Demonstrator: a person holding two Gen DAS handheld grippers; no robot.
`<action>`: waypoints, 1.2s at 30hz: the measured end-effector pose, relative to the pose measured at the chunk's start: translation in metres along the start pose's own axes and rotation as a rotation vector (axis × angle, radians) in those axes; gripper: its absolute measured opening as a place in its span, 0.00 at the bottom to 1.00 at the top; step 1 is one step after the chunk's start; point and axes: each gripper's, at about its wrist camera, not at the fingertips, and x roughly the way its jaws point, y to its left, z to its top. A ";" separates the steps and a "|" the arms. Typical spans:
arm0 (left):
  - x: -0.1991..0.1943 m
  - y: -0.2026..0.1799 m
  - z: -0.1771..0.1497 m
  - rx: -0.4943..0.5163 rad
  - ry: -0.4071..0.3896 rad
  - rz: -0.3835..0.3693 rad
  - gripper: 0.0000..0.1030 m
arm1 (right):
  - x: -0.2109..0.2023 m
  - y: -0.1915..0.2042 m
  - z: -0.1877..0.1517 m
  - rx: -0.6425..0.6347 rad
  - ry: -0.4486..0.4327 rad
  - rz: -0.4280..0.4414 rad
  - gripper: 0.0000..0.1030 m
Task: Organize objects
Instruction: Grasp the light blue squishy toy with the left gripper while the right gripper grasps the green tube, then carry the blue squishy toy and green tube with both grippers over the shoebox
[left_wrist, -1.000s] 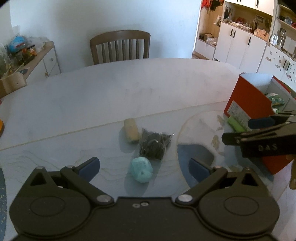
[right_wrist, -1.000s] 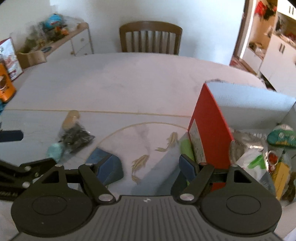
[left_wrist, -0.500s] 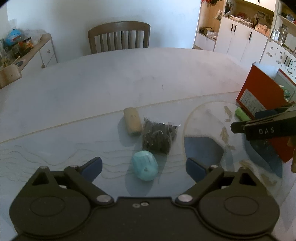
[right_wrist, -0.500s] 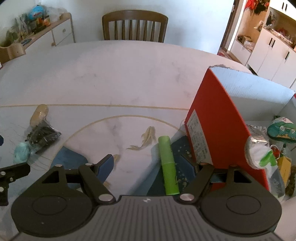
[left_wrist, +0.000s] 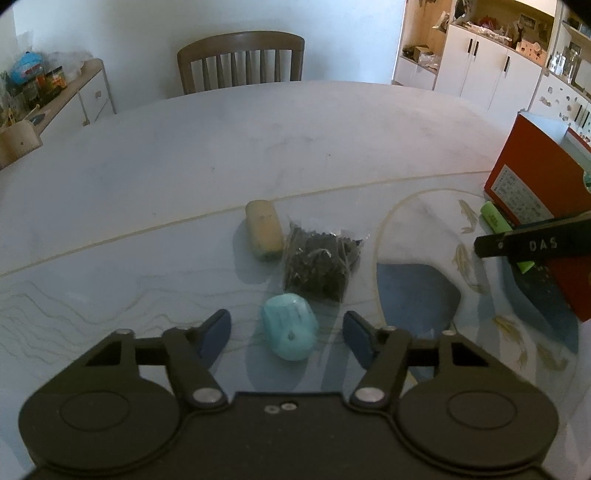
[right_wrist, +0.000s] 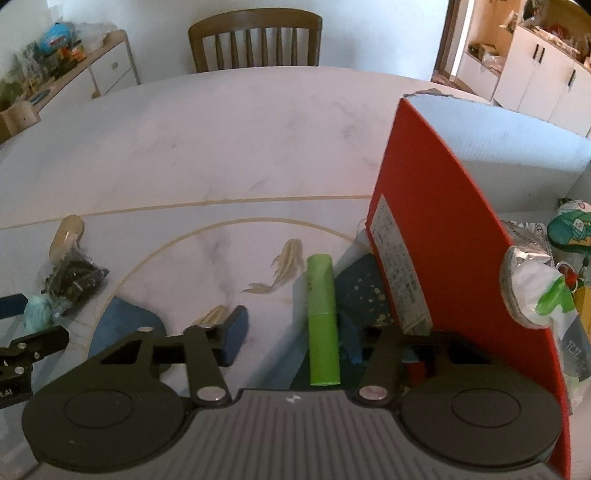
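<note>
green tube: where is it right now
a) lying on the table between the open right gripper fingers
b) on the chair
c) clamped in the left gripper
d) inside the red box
a: the green tube lies flat on the table beside the red box, with the right gripper open around it.

This is a home dining room. A large round bench (left_wrist: 229, 147) with a marbled top and painted fish motifs fills the middle, and a wooden slat-back chair (left_wrist: 240, 59) stands at its far edge against a plain white wall. Left of the chair, a low sideboard (left_wrist: 70, 99) with white drawers is crowded with jars and packets. Right of the chair, a doorway opens onto white cupboards (left_wrist: 480, 70) and open shelves cluttered with household odds and ends.
</note>
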 end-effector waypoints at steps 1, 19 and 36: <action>-0.001 0.000 0.001 0.000 0.000 -0.001 0.56 | -0.001 -0.001 0.001 0.003 -0.002 -0.002 0.39; -0.017 -0.006 -0.001 -0.004 0.011 0.015 0.29 | -0.022 -0.011 -0.010 0.012 0.003 0.024 0.15; -0.080 -0.048 0.019 -0.041 -0.043 -0.087 0.29 | -0.120 -0.022 -0.016 -0.012 -0.057 0.152 0.15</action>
